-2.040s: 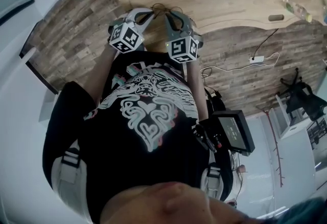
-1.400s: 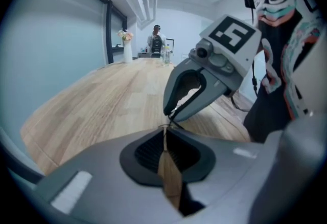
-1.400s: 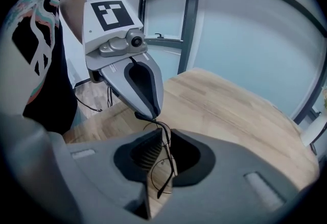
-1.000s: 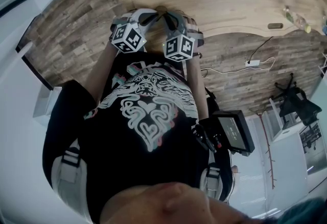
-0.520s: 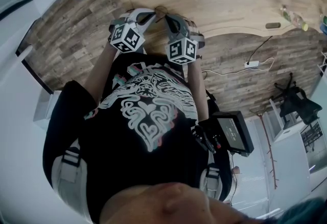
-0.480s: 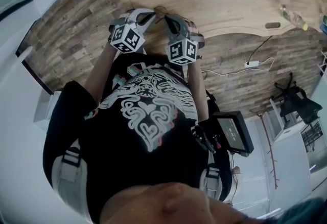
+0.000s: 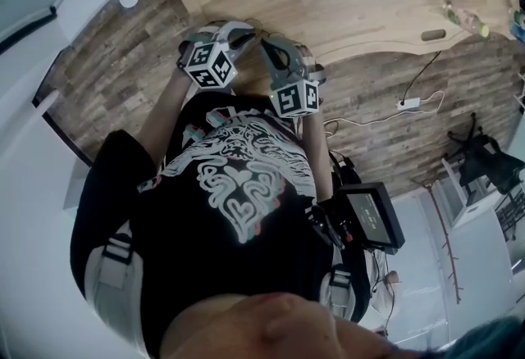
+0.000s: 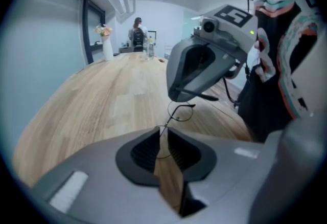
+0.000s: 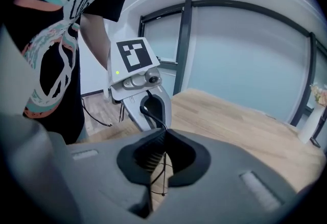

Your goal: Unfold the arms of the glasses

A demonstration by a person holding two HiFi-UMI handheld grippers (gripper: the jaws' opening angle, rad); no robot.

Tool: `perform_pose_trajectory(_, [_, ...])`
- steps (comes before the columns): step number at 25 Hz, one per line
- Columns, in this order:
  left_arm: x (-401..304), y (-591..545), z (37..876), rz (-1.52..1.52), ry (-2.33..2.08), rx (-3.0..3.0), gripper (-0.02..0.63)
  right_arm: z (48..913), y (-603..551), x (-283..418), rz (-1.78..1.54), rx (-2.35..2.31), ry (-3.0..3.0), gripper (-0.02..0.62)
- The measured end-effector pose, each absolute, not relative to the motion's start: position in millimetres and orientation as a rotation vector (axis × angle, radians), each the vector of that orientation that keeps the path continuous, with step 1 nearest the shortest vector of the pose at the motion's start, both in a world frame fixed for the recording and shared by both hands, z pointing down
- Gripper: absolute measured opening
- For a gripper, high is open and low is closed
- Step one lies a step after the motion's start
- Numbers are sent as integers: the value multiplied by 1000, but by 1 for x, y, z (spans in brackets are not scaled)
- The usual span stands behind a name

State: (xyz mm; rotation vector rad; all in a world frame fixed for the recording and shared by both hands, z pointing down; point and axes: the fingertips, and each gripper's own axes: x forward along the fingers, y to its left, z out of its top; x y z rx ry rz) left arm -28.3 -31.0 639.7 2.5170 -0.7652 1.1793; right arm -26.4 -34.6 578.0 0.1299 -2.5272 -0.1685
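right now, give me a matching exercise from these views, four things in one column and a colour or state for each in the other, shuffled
Things:
1. glasses
2. left tongs
3. vase
4. table

Colour or state:
a. light wood
b. white, standing at the far end with flowers in it
c. thin dark wire with a round lens
d. shut on the wire frame

Pairs: 1-c; 2-d; 3-b; 4-a
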Motion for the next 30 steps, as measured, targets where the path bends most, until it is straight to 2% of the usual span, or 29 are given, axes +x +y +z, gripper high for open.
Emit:
perform_pose_trajectory(13, [6, -16, 661, 1497, -280, 2577, 18, 584, -22, -16, -169, 135, -2558, 0])
perform_pose_trajectory(27, [18, -14, 676, 1648, -96, 2540, 18, 587, -21, -11, -163, 124, -2582, 0])
perform_pose_trajectory(30, [19, -13, 678, 1670, -91, 2541, -6, 588, -22, -9, -165, 127, -2578, 0])
